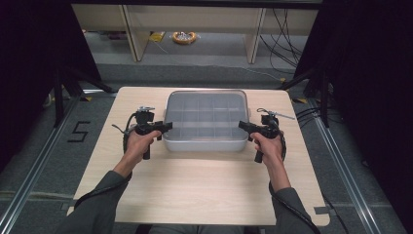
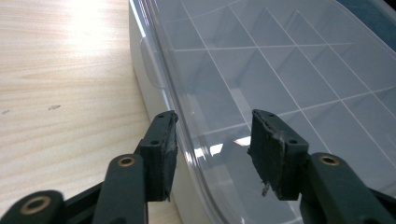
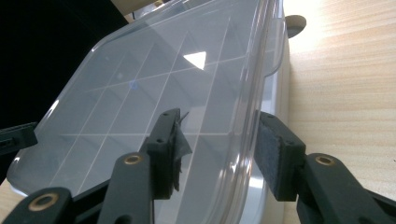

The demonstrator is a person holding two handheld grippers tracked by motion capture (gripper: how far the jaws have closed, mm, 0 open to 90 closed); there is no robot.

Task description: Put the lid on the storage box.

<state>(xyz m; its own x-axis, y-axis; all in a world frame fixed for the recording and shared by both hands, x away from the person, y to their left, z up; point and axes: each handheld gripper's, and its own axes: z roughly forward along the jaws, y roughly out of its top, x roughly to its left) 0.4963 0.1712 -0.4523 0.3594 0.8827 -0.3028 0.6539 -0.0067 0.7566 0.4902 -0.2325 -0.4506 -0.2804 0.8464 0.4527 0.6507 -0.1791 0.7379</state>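
Note:
A clear plastic compartment box (image 1: pixel 204 122) with its lid shut stands at the far middle of the wooden table (image 1: pixel 195 185). My left gripper (image 1: pixel 167 126) is at its left side, my right gripper (image 1: pixel 242 125) at its right side. In the left gripper view the box's lid (image 2: pixel 261 70) shows empty compartments beneath, and my left gripper (image 2: pixel 215 140) stands open astride the lid's rim, one jaw outside the wall, the other over the lid. In the right gripper view my right gripper (image 3: pixel 217 140) is open astride the rim of the lid (image 3: pixel 140 93) the same way.
The near half of the table lies bare in front of the person's forearms. Beyond the far edge stand pale shelf legs (image 1: pixel 134 34), a yellow cable reel (image 1: pixel 184 37) and loose cables (image 1: pixel 287 44) on the floor. Black drapes hang at both sides.

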